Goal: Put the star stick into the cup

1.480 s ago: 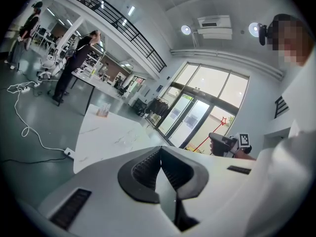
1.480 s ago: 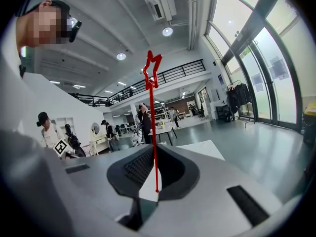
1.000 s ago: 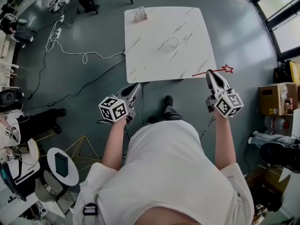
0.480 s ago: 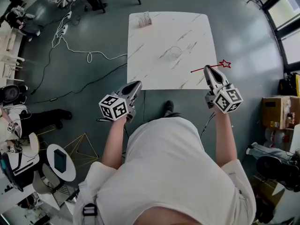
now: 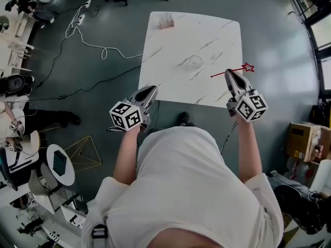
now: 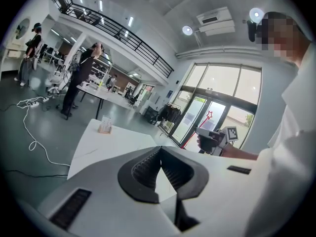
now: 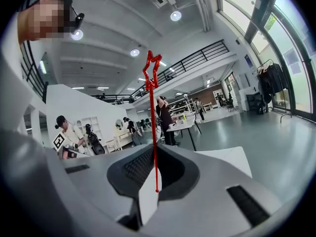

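A thin red star stick (image 5: 231,71) is pinched in my right gripper (image 5: 230,74), which is shut on it above the near right part of the white marble table (image 5: 170,61). The star end (image 5: 249,67) points right, past the table edge. In the right gripper view the star stick (image 7: 153,127) stands up between the jaws with its star on top. A clear glass cup (image 5: 195,62) stands upright near the table's middle, left of and beyond the right gripper. My left gripper (image 5: 148,91) hovers shut and empty at the table's near left corner.
A small holder with cards (image 5: 166,21) sits at the far left corner of the table. Cables (image 5: 93,48) trail over the grey floor on the left. Cardboard boxes (image 5: 302,141) lie on the right. People stand at desks in the distance.
The table and cup have drawn nearer in the head view as the person stepped forward. The right gripper with the stick now hangs over the table's near right part.
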Demonstrator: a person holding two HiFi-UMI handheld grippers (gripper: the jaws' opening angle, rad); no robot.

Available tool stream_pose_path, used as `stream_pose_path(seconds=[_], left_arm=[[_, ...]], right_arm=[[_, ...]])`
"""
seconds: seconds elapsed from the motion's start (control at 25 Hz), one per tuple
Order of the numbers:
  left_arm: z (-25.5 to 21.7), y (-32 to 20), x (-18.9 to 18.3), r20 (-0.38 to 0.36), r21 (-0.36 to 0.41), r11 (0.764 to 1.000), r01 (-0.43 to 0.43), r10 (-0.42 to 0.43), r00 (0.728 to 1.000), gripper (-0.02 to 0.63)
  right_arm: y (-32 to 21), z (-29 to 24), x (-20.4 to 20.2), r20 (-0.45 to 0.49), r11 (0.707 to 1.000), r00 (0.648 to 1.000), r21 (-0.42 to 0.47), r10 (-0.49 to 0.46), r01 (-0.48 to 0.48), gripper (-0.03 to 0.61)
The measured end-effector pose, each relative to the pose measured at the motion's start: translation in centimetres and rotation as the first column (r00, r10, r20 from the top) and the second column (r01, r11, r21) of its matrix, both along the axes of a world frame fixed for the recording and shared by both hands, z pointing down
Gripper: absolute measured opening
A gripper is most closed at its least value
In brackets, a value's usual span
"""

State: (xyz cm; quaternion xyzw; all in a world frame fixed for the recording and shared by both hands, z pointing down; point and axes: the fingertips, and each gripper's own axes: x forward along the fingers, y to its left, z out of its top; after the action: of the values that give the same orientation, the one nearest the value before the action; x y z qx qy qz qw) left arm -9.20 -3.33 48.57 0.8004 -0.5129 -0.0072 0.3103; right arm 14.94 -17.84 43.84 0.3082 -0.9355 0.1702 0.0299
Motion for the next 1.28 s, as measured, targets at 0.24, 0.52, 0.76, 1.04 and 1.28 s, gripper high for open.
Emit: stream_pose_path(seconds=[0.24,0.52,0.76,1.04,1.28], left_arm=[[0.6,-0.7,0.7,0.002,-0.014,0.999,0.038,-0.038,0.999,0.014],[1.1,-1.7,0.9,-0.001,-0.03,0.998,0.054,-0.054,0.999,0.014],[1.8,-2.8,1.0,-0.009,-0.055,0.998,0.043,-0.044,0.999,0.014],[3.1,-4.7,0.0,-0.025,-0.085,0.996,0.013,-0.015,1.0,0.014],[4.0,-7.8,-1.0,-0.046,-0.093,0.996,-0.015,0.011,0.999,0.014]], right_arm=[[-2.0,0.6,-1.0,0.001,0.999,0.999,-0.002,-0.046,0.046,0.034],[-3.4,1.7,-1.2,-0.014,0.998,0.998,-0.01,-0.055,0.055,0.034],[-4.3,3.7,-1.4,-0.03,0.999,0.999,-0.033,-0.044,0.043,0.034],[-5.6,6.4,-3.0,-0.054,0.998,0.998,-0.059,-0.028,0.024,0.034],[-7.2,9.1,-5.1,-0.105,0.996,0.994,-0.081,-0.036,0.027,0.034]])
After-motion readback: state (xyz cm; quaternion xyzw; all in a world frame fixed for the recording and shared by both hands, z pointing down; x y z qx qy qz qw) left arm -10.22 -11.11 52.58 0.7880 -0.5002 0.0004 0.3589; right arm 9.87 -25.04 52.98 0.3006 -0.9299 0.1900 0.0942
